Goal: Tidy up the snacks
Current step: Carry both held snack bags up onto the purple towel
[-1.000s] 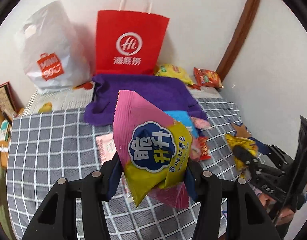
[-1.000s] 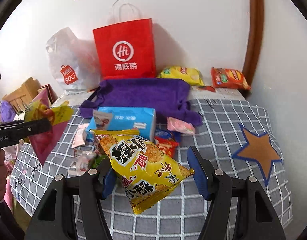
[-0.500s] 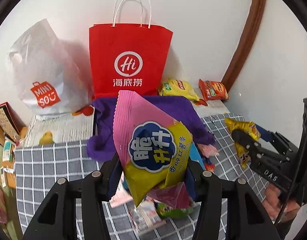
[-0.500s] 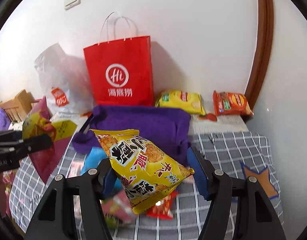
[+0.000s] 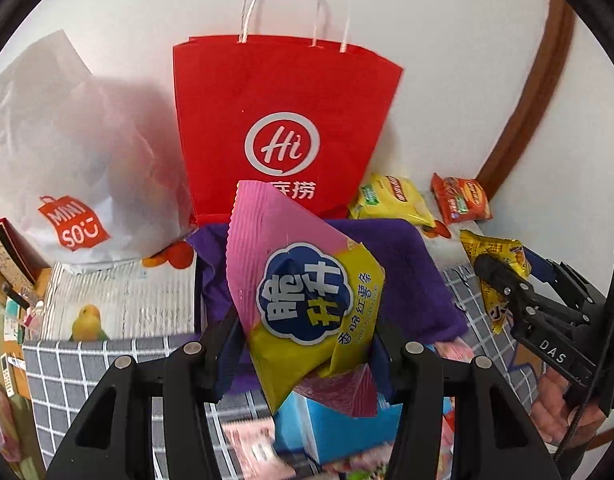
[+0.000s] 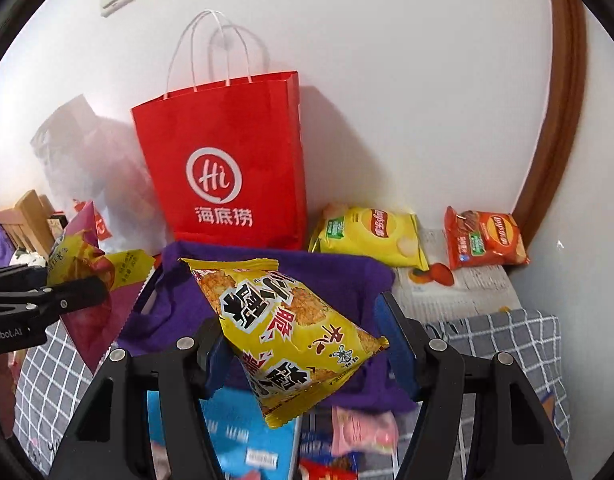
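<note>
Step in hand: carrying. Left gripper (image 5: 303, 354) was clamped on a pink snack packet (image 5: 303, 300); right gripper (image 6: 303, 350) on a yellow snack packet (image 6: 291, 328), both aloft before the red paper bag (image 6: 231, 168). Next move, likely: lifting over its rim, then releasing.

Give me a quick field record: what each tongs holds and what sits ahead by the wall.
left tongs: shut on pink-and-yellow snack bag
right tongs: shut on yellow snack bag
against wall: red paper bag, upright; white plastic bag to its left
in front of red bag: purple cloth bag
right of red bag: yellow chip bag, orange chip bag
below tongs: blue box
</note>
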Motion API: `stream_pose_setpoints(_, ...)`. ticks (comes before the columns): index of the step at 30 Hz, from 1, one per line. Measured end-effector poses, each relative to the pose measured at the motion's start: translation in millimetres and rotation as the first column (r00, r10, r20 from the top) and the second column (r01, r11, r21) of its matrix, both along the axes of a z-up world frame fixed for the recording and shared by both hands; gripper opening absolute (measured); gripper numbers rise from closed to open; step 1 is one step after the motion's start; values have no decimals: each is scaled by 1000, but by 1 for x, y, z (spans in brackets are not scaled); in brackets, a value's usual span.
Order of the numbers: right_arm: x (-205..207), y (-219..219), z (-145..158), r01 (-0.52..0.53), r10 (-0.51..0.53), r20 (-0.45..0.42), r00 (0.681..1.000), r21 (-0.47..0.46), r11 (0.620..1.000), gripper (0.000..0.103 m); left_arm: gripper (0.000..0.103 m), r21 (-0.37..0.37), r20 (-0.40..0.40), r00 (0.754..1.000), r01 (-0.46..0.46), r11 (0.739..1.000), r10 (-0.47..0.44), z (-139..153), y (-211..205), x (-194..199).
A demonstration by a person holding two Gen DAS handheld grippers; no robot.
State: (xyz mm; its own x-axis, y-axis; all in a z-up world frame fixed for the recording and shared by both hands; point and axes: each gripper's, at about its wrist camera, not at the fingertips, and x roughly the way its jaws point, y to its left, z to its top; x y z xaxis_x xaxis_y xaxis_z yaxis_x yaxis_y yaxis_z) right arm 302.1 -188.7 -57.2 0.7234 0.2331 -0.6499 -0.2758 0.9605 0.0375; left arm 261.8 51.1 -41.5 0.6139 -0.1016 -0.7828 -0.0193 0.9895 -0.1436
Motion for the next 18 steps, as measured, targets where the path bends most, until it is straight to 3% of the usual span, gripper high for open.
stream_pose_setpoints(6, 34, 6, -12, -10, 10, -24, 1000, 11, 1000, 65, 51, 1, -23, 1000, -15, 1000, 15, -24, 11, 32)
stream_pose_setpoints(12, 63, 10, -57, -45, 43, -108, 993, -19, 999, 65, 51, -43, -93, 995, -48, 998, 44, -59, 26, 57)
stream_pose_setpoints(18, 80, 13, -84, -66, 55, -162, 985, -64, 996, 65, 51, -17, -151, 988, -43, 999, 40, -87, 27, 69)
